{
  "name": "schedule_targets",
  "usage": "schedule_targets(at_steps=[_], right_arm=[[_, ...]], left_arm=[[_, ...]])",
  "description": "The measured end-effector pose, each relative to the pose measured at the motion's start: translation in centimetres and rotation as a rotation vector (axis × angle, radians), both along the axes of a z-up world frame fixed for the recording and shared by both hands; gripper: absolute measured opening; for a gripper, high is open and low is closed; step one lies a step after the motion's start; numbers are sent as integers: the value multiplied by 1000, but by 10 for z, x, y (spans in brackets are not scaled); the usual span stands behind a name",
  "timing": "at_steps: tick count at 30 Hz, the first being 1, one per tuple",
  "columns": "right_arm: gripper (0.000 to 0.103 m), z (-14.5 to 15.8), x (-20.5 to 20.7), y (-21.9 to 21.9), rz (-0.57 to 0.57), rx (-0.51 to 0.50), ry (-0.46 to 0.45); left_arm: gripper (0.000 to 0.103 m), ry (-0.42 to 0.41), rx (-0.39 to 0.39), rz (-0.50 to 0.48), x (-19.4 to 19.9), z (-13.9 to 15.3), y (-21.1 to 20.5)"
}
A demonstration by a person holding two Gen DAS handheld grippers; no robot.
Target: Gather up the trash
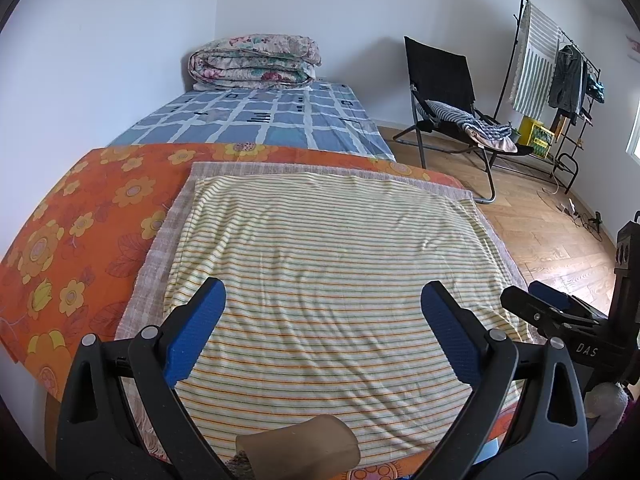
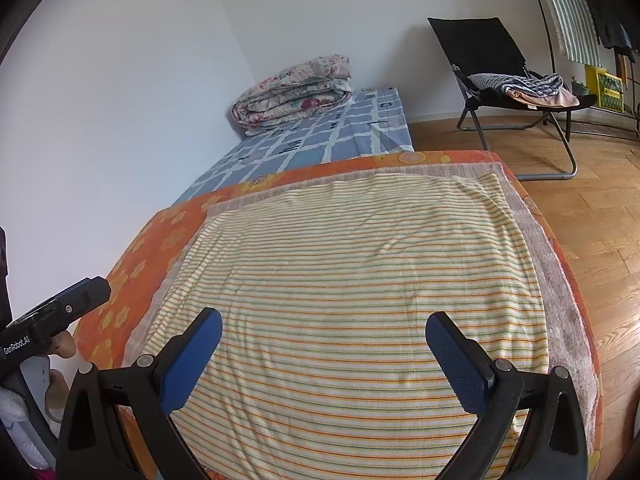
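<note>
Cardboard tube [image 1: 298, 446], the one piece of trash showing, is lying on the striped cloth [image 1: 320, 260] at its near edge, just under the left gripper [image 1: 322, 304], whose blue pads are standing wide apart with nothing between them. Right gripper [image 2: 322, 338] is hovering over the same cloth, likewise spread and empty. Behind, a folded quilt [image 1: 256, 62] is sitting on the bed [image 1: 280, 120].

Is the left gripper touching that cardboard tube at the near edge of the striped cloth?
Apart. The left wrist view shows the left gripper wide open, its blue pads well above and to either side of the cardboard tube.
</note>
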State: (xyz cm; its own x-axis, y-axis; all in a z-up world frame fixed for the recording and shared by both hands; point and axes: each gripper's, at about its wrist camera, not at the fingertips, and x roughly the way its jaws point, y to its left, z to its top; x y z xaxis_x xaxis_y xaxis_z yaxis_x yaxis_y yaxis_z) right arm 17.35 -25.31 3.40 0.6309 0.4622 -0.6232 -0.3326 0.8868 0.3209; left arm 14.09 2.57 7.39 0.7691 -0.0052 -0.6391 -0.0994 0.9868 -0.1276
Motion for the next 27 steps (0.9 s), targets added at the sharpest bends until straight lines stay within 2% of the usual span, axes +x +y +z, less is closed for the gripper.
schedule_targets(at_steps=[15, 22, 27], right_arm=[[103, -1, 0, -2, -5, 7, 3], [103, -14, 4, -5, -30, 7, 36], [103, -23, 8, -2, -38, -33, 49]], left_arm=[[100, 20, 2, 29, 1, -2, -1], [100, 40, -1, 10, 5, -6, -13], [100, 35, -5, 13, 9, -6, -17]])
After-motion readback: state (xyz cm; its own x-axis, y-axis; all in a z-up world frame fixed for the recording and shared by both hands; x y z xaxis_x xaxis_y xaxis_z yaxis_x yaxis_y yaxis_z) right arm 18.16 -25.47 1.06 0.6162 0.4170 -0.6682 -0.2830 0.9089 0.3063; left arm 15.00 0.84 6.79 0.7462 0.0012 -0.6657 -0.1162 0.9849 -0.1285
